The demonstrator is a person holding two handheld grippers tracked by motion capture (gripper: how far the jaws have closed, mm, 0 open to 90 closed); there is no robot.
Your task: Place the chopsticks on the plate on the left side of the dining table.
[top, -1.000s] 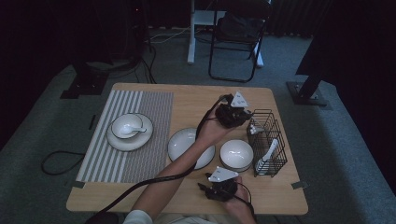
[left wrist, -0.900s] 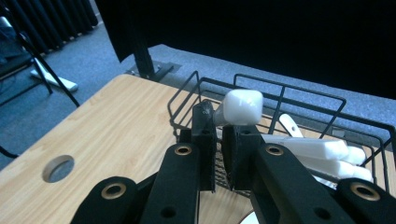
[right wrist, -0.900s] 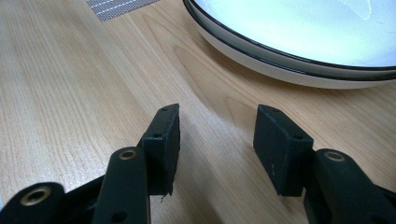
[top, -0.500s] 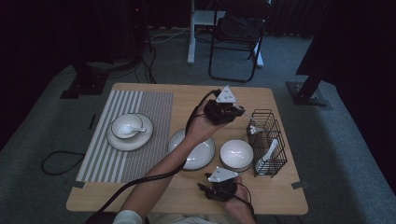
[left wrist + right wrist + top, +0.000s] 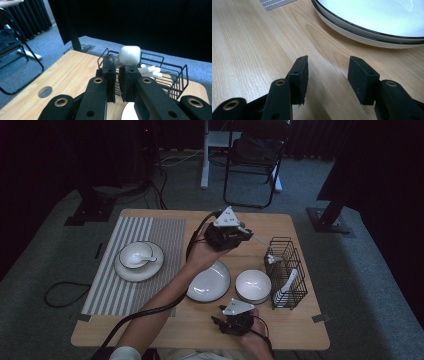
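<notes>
Item: white ceramic soup spoon (image 5: 128, 55), pinched in my left gripper (image 5: 117, 71), bowl toward black wire basket (image 5: 172, 75); right gripper (image 5: 327, 76) open, empty, nearer me.

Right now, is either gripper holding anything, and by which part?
The left gripper holds a white spoon by its handle, bowl end out. The right gripper is open and holds nothing.

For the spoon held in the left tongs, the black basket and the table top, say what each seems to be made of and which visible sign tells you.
Spoon: probably glazed ceramic, perhaps melamine; smooth, white, glossy.
Basket: thin metal wire, black coated; open grid you can see through.
Table: wood or wood-look laminate; pale, matt, with grain lines.
</notes>
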